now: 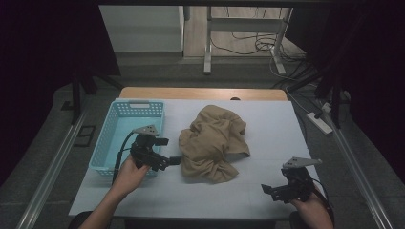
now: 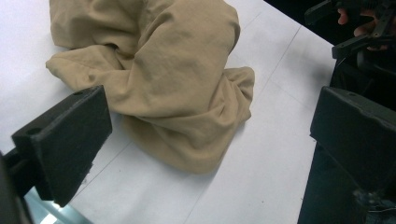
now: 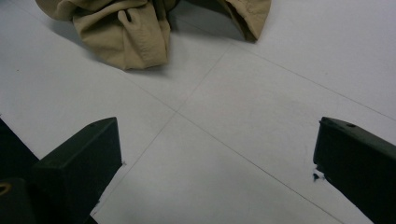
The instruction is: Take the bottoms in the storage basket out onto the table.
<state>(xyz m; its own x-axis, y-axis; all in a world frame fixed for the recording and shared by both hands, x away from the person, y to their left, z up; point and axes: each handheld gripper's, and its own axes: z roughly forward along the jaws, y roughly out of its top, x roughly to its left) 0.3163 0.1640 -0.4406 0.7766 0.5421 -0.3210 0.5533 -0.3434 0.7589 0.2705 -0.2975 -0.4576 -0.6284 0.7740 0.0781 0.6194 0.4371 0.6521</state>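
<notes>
Between spread left fingers (image 2: 70, 144) (seemingly untouched) lies cloth (image 2: 168, 79).

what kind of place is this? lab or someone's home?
Likely a lab or data-collection workspace: a white table with a crumpled tan garment and blue basket, dark curtains around it, loose cables on the floor.

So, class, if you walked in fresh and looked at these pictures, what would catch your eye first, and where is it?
First the crumpled tan cloth, heaped in the middle of the white table. Next the light blue basket at the table's left edge. Then the two black tongs: the left tongs open right beside the cloth's near left edge, the right tongs open over bare table at the near right.
</notes>
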